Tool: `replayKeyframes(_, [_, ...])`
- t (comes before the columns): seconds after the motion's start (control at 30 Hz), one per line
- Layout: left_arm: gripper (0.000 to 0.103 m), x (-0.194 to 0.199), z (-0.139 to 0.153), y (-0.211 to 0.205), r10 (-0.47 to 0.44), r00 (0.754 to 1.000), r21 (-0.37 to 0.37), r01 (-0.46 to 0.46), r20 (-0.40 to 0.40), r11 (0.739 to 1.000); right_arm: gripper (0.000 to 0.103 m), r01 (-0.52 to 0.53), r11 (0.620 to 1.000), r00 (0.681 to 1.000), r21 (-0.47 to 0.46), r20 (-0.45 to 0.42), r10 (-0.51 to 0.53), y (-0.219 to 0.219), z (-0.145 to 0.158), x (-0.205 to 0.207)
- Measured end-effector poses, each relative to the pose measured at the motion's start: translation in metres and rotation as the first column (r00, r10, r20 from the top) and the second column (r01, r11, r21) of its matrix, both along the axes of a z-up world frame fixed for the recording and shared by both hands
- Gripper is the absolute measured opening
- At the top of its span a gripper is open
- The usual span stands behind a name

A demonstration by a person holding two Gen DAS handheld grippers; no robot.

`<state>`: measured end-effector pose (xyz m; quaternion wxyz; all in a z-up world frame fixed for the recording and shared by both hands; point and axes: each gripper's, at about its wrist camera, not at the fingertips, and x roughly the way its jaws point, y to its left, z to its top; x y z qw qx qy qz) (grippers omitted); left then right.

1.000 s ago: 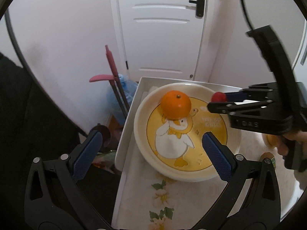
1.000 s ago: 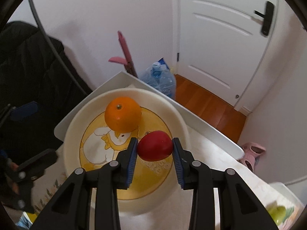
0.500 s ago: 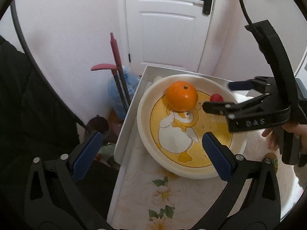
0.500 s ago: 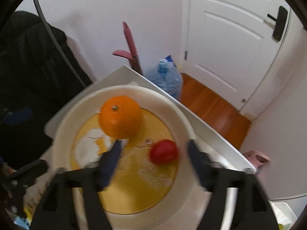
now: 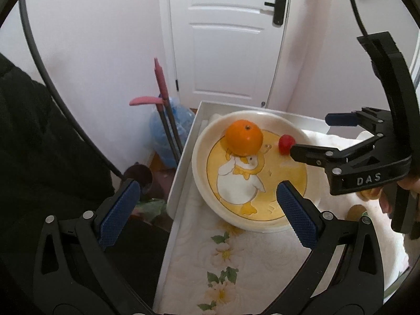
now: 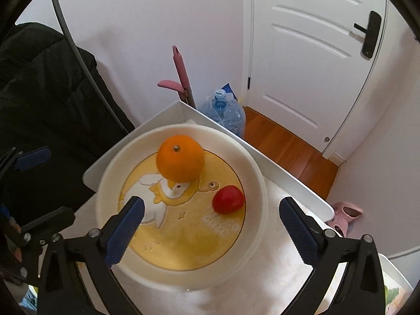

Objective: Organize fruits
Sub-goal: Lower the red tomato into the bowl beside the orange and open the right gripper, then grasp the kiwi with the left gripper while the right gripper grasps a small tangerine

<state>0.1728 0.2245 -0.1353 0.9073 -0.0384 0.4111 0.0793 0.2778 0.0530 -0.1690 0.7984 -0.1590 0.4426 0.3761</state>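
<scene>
A white bowl (image 6: 252,162) with a yellow duck picture holds an orange (image 6: 180,161) and a small red fruit (image 6: 227,199). Both fruits lie in the bowl, apart from each other. My right gripper (image 6: 210,232) is open and empty, above the near side of the bowl, the red fruit ahead between its fingers. In the left wrist view the bowl (image 5: 202,141), orange (image 5: 244,140) and red fruit (image 5: 286,143) show again. My left gripper (image 5: 207,214) is open and empty, at the bowl's near left edge. The right gripper (image 5: 311,136) reaches in from the right.
The bowl sits on a white tray (image 5: 183,157) lined with a floral cloth (image 5: 231,257). A brown fruit (image 5: 355,210) lies at the right behind the right gripper. Beyond the tray edge stand a water jug (image 6: 225,113), a pink-handled tool (image 6: 181,76) and a white door (image 6: 309,60).
My right gripper opened and let the red fruit go into the bowl, then drew back a little. The left gripper rose and pulled back slightly, staying open.
</scene>
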Motion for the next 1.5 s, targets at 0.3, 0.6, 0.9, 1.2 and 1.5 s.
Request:
replayKeyframes(0.3, [0.103, -0.027, 0.05, -0.018, -0.052, 0.996, 0.036, 0.05, 0.078, 0.998, 0.102, 0.075, 0.997, 0.996, 0.025, 0.035, -0.076, -0.028, 0.05, -0.039])
replayKeyframes(0.6, [0.103, -0.045, 0.079, -0.053, -0.155, 0.981, 0.011, 0.155, 0.116, 0.988, 0.102, 0.247, 0.966, 0.969, 0.083, 0.007, -0.248, -0.092, 0.091, -0.08])
replayKeyframes(0.9, [0.103, -0.056, 0.088, -0.109, -0.221, 0.965, -0.004, 0.223, 0.139, 0.975, 0.102, 0.443, 0.893, 0.892, 0.086, 0.058, -0.448, -0.188, 0.111, -0.114])
replayKeyframes(1.2, [0.103, -0.07, 0.068, -0.18, -0.2, 0.973, 0.002, 0.201, 0.116, 0.98, 0.102, 0.496, 0.866, 0.865, 0.066, 0.051, -0.5, -0.273, 0.093, -0.135])
replayKeyframes(1.5, [0.103, -0.074, 0.011, -0.231, -0.165, 0.981, 0.026, 0.163, 0.101, 0.986, 0.102, 0.473, 0.881, 0.877, 0.017, 0.079, -0.473, -0.329, 0.044, -0.145])
